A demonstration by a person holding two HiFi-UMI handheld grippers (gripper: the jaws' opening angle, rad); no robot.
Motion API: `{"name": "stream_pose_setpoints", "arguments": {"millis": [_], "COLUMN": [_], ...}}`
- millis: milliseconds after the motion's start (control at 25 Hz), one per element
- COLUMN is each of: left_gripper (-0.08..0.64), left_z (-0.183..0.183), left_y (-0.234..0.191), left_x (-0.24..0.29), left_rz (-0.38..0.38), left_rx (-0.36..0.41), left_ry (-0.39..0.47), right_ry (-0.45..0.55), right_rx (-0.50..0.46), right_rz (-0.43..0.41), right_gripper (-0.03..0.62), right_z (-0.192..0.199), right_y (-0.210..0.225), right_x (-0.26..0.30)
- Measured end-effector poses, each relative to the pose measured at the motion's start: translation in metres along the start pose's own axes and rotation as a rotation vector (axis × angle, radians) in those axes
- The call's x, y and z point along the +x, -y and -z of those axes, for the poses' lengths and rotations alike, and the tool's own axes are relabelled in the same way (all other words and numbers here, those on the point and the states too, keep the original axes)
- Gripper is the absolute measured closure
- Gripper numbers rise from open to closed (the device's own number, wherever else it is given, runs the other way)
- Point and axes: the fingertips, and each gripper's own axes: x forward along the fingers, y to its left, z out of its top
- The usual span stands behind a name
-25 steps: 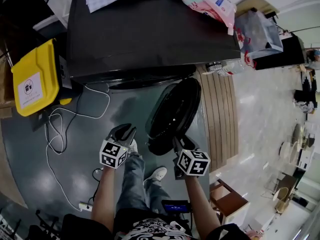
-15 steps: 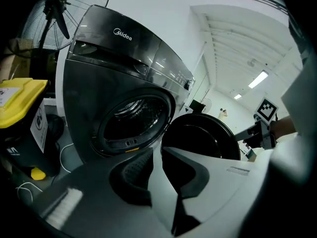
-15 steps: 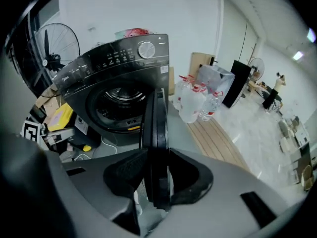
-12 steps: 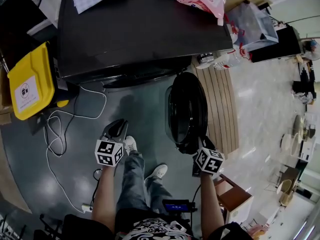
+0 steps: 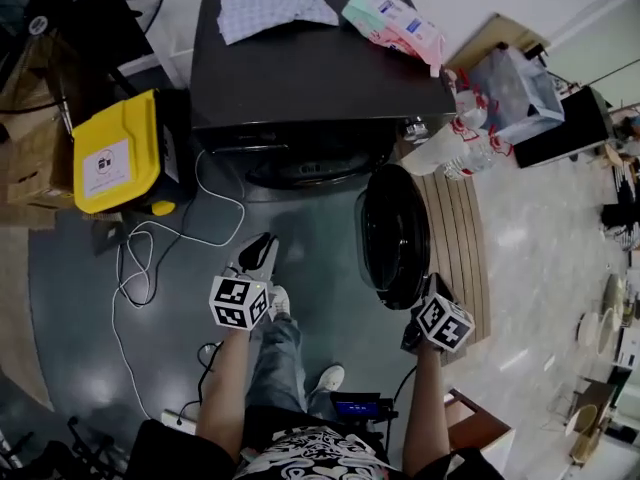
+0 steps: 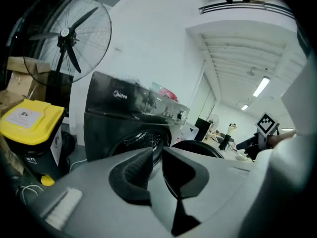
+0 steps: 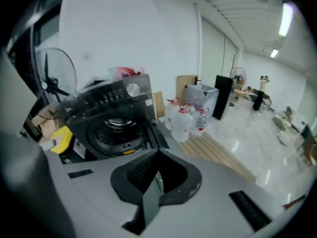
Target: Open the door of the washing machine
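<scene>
The black washing machine (image 5: 320,78) stands at the top of the head view, its round drum opening (image 5: 310,163) uncovered. Its dark round door (image 5: 392,236) is swung out to the right, edge-on toward me. My right gripper (image 5: 427,288) sits just beside the door's near edge, apart from it as far as I can tell. In the right gripper view its jaws (image 7: 157,155) are shut with nothing between them. My left gripper (image 5: 262,245) hangs over the grey floor in front of the machine, its jaws (image 6: 157,157) a narrow gap apart and empty.
A yellow-lidded bin (image 5: 112,163) stands left of the machine, with a white cable (image 5: 150,248) looping over the floor. A wooden pallet (image 5: 455,238) and water bottles (image 5: 450,148) lie to the right. Cloth (image 5: 270,3) and packets (image 5: 395,23) rest on the machine. A fan (image 6: 74,38) stands behind the bin.
The door has swung further out to the right. My right gripper moved right alongside it. My left gripper rose a little.
</scene>
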Motion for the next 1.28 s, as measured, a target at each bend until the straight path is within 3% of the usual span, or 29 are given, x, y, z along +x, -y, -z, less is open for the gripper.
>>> {"name": "stream_pose_setpoints", "arguments": {"millis": [240,360,520,680,1000,1280], "left_gripper": [0.558,0.56,0.56,0.56,0.56,0.56], "left_z": [-0.04,-0.053,-0.042,-0.03,-0.021,-0.017], "left_y": [0.1,0.163,0.242,0.284,0.301,0.302], "left_x": [-0.106,-0.164,-0.238,-0.283,-0.323,-0.348], "left_rz": [-0.073,-0.107,-0.11,-0.134,-0.163,-0.138], "left_rx": [0.037,0.036,0.007,0.031,0.032,-0.048], "left_ry": [0.093,0.148,0.187,0.204,0.248,0.334], "right_ry": [0.212,0.262,0.346,0.382,0.392,0.38], "right_rx": [-0.059,-0.106,-0.14,-0.163,-0.221,-0.233], "right_rz": [-0.446,-0.58,-0.652,-0.691,-0.72,-0.731], "right_gripper": [0.591,0.591,0.591,0.591,0.591,0.591], "right_z": [-0.001,0.016,0.034,0.046,0.067,0.078], "right_y": [-0.06,-0.062,-0.049,-0.044,-0.051,-0.054], "right_x": [-0.144,-0.224,-0.3,-0.341,-0.373,-0.379]}}
